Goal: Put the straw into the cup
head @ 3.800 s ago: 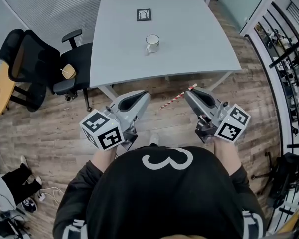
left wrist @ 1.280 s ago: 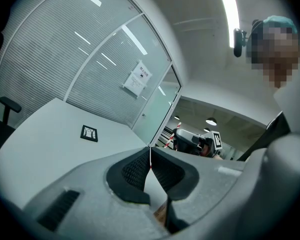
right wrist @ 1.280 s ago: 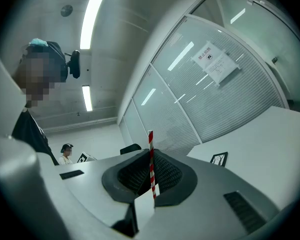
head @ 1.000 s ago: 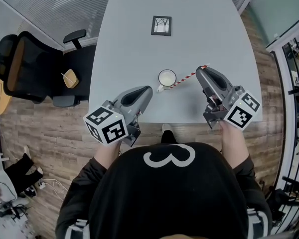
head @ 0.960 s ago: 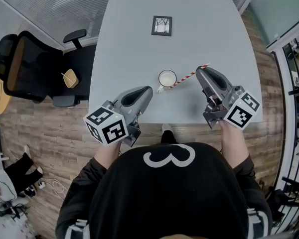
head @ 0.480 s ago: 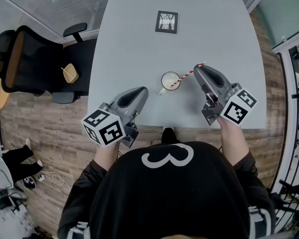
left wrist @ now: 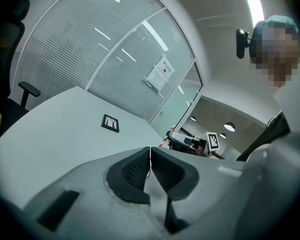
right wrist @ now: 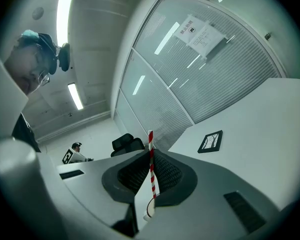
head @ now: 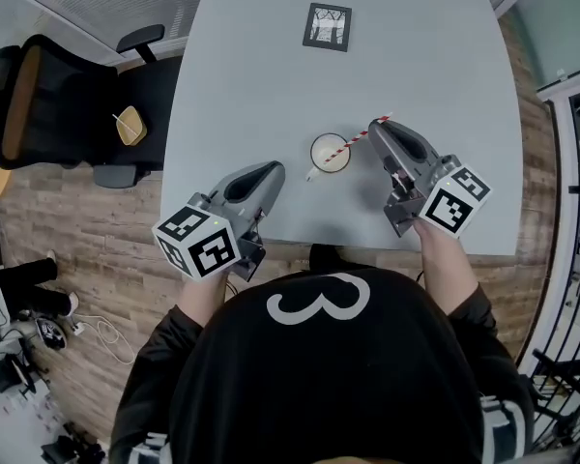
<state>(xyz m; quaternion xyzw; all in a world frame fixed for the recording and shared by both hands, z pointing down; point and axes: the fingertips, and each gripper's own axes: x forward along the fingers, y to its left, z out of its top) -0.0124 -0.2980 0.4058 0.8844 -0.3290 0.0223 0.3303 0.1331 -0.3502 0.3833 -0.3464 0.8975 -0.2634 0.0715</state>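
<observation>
While our right gripper pinches the red-and-white straw, its lower end slants over the mouth of the cup, which stands on the table at the gripper's 8 o'clock. At the cup's 7 o'clock, our left gripper hangs pressed together, empty.

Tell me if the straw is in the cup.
Tip in: the lower end of the straw sits inside the rim of the cup, its upper part clamped in the right gripper. Depth cannot be told.
</observation>
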